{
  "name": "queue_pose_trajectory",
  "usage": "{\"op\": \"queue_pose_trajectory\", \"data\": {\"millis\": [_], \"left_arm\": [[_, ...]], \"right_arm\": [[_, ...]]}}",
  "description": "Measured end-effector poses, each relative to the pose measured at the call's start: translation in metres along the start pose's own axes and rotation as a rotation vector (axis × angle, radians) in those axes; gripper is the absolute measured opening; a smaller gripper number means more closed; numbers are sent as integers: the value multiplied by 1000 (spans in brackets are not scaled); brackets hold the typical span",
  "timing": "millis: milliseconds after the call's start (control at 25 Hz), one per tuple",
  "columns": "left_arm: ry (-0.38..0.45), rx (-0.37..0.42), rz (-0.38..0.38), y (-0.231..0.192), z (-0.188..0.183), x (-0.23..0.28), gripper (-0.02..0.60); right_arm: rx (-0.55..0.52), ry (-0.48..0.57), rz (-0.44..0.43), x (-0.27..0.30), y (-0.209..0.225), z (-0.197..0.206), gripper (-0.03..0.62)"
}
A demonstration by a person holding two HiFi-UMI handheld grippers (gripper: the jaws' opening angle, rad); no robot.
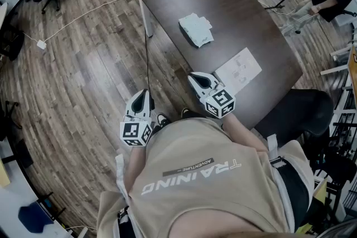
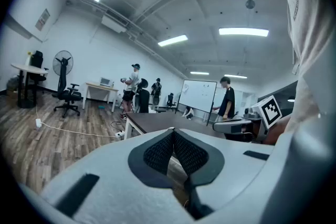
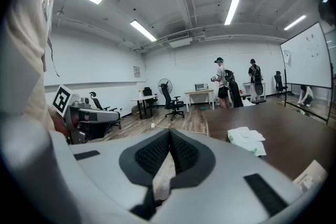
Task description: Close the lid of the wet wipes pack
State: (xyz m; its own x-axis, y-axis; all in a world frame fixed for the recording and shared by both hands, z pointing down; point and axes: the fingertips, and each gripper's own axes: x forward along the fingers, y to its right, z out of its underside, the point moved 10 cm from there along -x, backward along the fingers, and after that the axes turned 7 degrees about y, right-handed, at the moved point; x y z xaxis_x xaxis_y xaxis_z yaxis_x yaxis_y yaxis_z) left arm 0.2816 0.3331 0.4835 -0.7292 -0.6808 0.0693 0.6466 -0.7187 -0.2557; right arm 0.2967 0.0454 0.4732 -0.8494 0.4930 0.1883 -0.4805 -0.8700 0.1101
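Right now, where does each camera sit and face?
Head view: on the person's head, steeply down at table, wet wipes pack, left claw, right claw, shirt.
Left gripper view: on left claw, across the room over shut jaws.
Right gripper view: on right claw, toward the pack over shut jaws.
Shared: head and right gripper views show the pack.

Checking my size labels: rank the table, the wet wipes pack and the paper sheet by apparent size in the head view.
1. table
2. paper sheet, barely bigger than the next; it lies nearer the camera, so unsure
3. wet wipes pack
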Motion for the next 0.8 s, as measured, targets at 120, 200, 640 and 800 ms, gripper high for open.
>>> {"op": "queue_pose_trajectory", "data": {"millis": [120,200,640,800], "left_arm": [[-2,19,10,-18,0,7,5],[-8,16,23,-26,0,9,5],[-36,-23,69,-74,-3,28,5],[-39,-39,55,-85,-4,40,5]], "right_arm": [[13,-8,4,13,-5,4,14],[8,-15,8,18,-11,6,14],[92,-7,155,48,-3,8,14],[108,-33,190,49,1,13,14]]}}
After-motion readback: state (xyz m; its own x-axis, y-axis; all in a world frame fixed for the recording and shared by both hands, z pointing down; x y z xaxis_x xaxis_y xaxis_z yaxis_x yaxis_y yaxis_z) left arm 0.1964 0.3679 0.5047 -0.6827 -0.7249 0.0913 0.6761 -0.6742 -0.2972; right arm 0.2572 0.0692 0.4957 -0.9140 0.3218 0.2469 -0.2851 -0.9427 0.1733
